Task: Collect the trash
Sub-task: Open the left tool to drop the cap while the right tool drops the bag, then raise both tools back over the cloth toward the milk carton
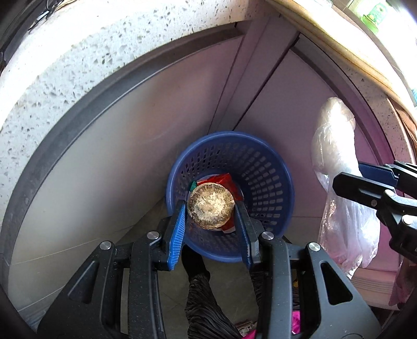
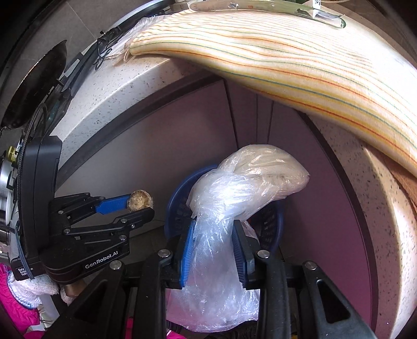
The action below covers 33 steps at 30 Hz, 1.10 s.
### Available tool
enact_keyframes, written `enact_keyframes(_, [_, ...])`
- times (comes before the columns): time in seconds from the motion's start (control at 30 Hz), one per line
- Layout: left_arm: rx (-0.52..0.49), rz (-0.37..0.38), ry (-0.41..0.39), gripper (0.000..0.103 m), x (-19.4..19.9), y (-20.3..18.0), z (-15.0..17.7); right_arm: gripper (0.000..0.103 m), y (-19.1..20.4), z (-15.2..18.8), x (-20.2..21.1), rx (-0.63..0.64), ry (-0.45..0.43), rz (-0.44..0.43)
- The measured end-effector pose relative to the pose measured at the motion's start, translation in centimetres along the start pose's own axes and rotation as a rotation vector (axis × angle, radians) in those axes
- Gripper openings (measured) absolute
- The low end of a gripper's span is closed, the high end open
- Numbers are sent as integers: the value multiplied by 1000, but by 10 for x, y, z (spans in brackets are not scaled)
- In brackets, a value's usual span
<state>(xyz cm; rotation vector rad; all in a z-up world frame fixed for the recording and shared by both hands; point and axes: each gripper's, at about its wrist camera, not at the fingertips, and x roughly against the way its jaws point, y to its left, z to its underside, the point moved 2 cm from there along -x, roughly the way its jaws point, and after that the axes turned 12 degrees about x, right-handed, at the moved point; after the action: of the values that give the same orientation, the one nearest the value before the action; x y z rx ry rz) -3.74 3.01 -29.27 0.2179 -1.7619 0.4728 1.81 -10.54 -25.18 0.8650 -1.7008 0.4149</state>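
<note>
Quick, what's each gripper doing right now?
Left gripper: shut on the round brown disc, above the blue basket.
Right gripper: shut on the clear plastic bag.

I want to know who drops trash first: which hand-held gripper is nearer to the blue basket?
Left. The left hand-held gripper holds a round disc directly over the blue basket; the right one holds a plastic bag beside it.

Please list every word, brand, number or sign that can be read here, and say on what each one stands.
"GenRobot.AI": on the left gripper body.
"Data Acqu...n Syst...": small label on the same body, partly hidden.
Green package on the counter: print too blurred to read.
</note>
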Motion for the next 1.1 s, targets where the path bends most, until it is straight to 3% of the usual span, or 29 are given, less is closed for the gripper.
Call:
enact_keyframes(0.3, [-8, -6, -11, 37, 6, -1, -1, 33, 1, 0, 2, 13, -4, 9])
enact_keyframes(0.47, [1, -12, -35, 62, 11, -2, -3, 36, -2, 0, 7, 6, -13, 15])
enact_keyframes(0.57, [2, -14, -42, 62, 13, -2, -6, 49, -5, 0, 11, -3, -22, 19])
enact_keyframes(1.1, [24, 7, -75, 62, 38, 10, -14, 52, -6, -16, 32, -13, -68, -3])
